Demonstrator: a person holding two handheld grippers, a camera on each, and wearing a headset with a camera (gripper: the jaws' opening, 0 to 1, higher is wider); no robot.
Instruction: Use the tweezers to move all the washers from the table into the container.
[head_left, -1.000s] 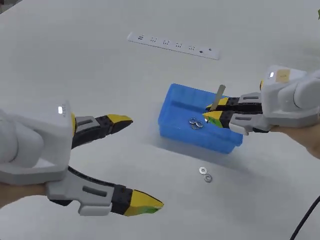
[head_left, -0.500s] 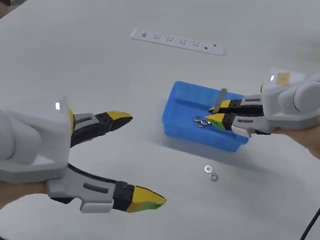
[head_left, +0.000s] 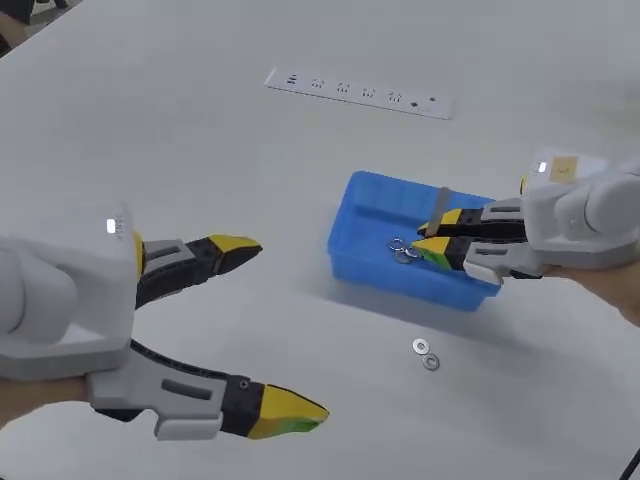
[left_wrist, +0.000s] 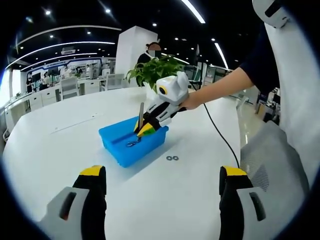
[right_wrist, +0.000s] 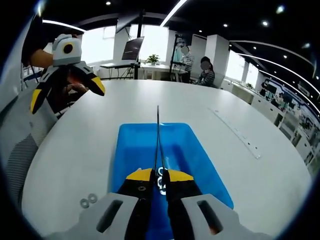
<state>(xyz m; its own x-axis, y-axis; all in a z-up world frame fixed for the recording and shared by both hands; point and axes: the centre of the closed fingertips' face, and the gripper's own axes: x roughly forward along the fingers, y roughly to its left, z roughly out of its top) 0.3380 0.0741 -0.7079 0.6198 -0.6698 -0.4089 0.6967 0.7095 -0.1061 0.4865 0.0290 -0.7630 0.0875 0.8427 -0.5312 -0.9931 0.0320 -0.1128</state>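
Two yellow-tipped jaws of the left gripper (head_left: 288, 328) gape wide at near left. Right of it sits the blue container (head_left: 380, 278), silver ring washers (head_left: 403, 250) inside; two loose washers (head_left: 425, 354) lie side by side on the white table (head_left: 200, 150) just near of it. The right gripper (head_left: 432, 238) clamps grey tweezers (head_left: 440, 205) over the container. Far off lies a power strip (head_left: 360, 93).

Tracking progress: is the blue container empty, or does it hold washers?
Not empty: a few washers lie inside the blue container, near the right hand-held gripper. Two more washers lie on the table.
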